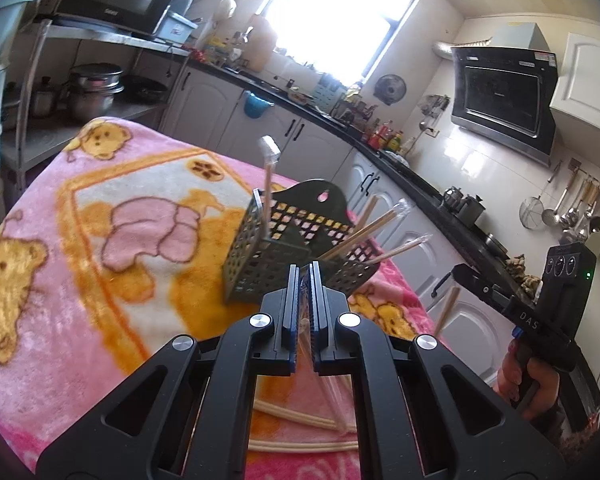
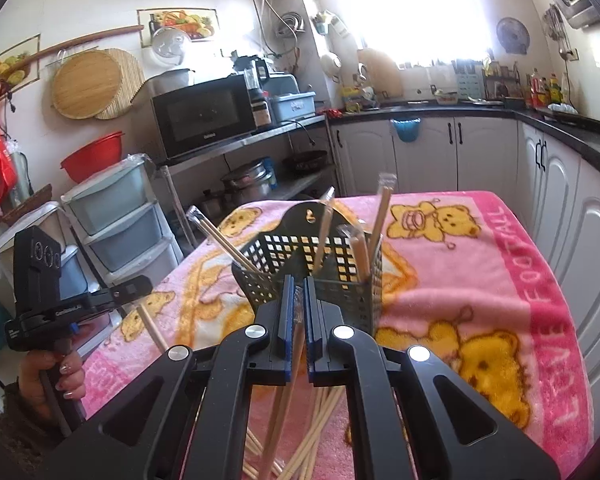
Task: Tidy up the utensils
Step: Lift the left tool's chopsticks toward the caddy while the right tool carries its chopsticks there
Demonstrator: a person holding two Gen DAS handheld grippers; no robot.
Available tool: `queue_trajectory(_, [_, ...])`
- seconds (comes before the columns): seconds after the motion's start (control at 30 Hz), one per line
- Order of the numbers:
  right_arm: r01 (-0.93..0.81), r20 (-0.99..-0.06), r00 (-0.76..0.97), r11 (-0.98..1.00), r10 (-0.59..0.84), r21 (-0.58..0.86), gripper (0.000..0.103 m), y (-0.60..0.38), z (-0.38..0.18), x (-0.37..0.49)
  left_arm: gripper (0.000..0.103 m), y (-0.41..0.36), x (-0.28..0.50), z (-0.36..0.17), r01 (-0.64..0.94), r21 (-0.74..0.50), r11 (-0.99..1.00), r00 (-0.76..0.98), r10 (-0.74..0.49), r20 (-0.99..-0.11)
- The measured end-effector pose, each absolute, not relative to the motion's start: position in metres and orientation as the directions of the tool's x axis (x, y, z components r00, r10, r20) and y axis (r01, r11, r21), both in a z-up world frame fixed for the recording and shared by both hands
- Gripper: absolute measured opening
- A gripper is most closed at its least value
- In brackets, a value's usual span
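Note:
A dark perforated utensil basket [image 1: 288, 240] [image 2: 320, 264] stands on the pink bear blanket [image 1: 80, 240] [image 2: 480, 280] with several wrapped chopstick pairs [image 1: 376, 224] [image 2: 382, 216] leaning in it. My left gripper [image 1: 305, 276] is shut on a wrapped chopstick pair that hangs below its fingers, just in front of the basket. My right gripper [image 2: 298, 286] is shut on a wrapped chopstick pair [image 2: 288, 392] hanging down, close to the basket's near wall. More loose chopsticks [image 1: 300, 420] [image 2: 316, 432] lie on the blanket under the grippers.
The table's edges drop off toward white kitchen cabinets [image 2: 560, 184] and a black countertop [image 1: 420, 184]. A metal shelf holds a microwave [image 2: 204, 116] and pots [image 1: 96, 88]. Plastic drawers [image 2: 116, 216] stand left of the table. The other gripper shows in each view [image 1: 540, 312] [image 2: 52, 300].

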State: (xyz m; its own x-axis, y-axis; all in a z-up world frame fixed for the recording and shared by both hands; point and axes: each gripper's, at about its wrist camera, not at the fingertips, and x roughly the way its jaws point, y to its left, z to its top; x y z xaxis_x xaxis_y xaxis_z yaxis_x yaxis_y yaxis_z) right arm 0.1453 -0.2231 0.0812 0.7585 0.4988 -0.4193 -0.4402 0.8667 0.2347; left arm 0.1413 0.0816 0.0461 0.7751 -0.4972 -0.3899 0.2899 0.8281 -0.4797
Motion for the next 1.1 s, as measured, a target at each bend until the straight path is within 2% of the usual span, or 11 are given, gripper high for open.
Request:
queue_trajectory(0.57, [-0.487,-0.344,0.775,0.848,0.530,0.210,0.005,-0.214,0.110,0.142,0.002,0.043,0.149,0.091,0.415,-0.419,0.808,0.767,-0.558,-0.316])
queue_trajectory(1.1, [-0.537,-0.279,0.774,0.823,0.568,0.183,0.005,-0.200,0.142,0.145,0.002,0.035,0.155,0.137,0.468,-0.350,0.812,0.791,-0.561,-0.244])
